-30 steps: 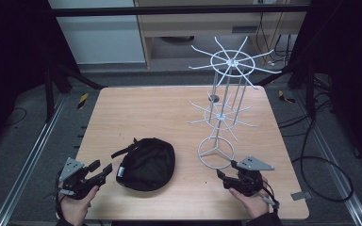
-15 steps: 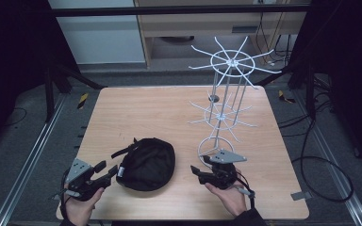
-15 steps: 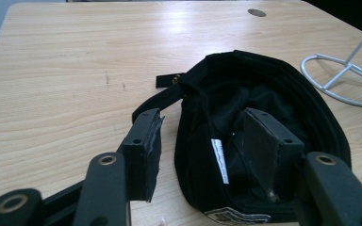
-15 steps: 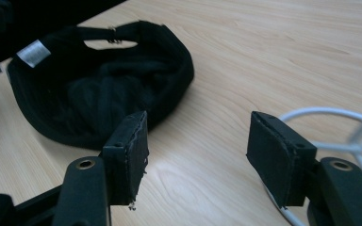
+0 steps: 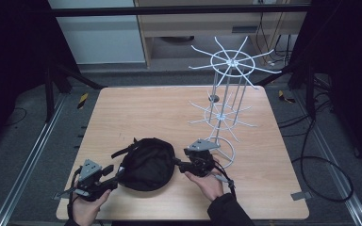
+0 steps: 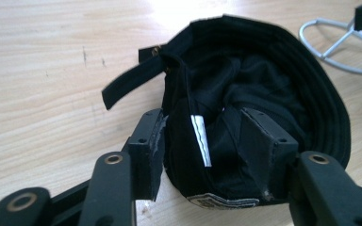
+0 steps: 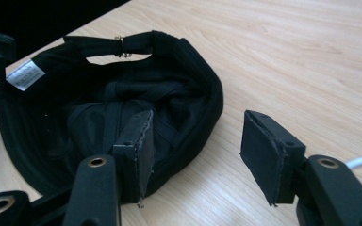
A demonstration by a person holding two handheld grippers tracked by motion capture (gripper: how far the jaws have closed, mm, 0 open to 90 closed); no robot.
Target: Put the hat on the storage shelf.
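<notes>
The black cap (image 5: 147, 162) lies upside down on the table (image 5: 169, 113), between both grippers. Left gripper (image 6: 202, 141) and right gripper (image 7: 195, 150) have fingers spread, each straddling the rim. It looks soft, light and floppy; the stitched rim seems the firmest hold.

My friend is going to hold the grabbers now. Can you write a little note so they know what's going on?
Left gripper: jaws open around the near edge of the black cap, not yet closed.
Right gripper: jaws open, one jaw inside the cap's rim, the other outside over the table.
The cap lies upside down at the front of the table. The white wire rack stands to its right, with nothing on it.
Done: both grippers are at the cap.
Left: probably grip, lift, maybe hang it.
</notes>
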